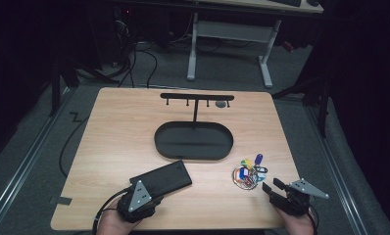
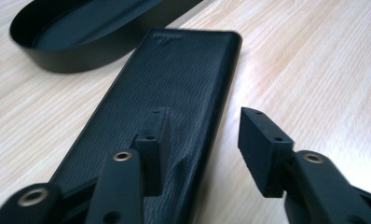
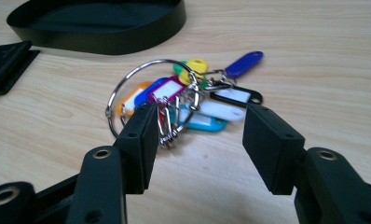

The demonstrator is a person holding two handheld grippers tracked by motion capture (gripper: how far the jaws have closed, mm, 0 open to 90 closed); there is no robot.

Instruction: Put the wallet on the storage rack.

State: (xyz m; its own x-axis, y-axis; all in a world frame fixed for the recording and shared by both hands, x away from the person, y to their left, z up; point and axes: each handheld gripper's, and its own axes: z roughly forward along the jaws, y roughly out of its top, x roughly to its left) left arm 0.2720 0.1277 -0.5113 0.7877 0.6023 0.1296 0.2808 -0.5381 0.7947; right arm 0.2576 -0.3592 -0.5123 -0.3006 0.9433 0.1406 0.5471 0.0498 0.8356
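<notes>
A flat black textured case (image 1: 161,178) lies near the table's front left. My left gripper (image 1: 143,198) is at its near end, open. In the left gripper view my left gripper (image 2: 204,130) has one jaw above the case (image 2: 174,79) and the other above bare wood to its right; neither pad touches it. A metal ring of coloured key tags (image 1: 247,174) lies at the front right. My right gripper (image 1: 272,186) stands just right of it, open. In the right gripper view the key ring (image 3: 188,98) lies just beyond the open jaws of my right gripper (image 3: 200,126).
A black oval tray (image 1: 157,139) sits mid-table, with a black T-shaped hook rack (image 1: 197,96) rising behind it and a small grey item (image 1: 221,104) at one hook. The tray's wall shows in the left gripper view (image 2: 72,63) and the right gripper view (image 3: 104,43). The table's front edge is close to both hands.
</notes>
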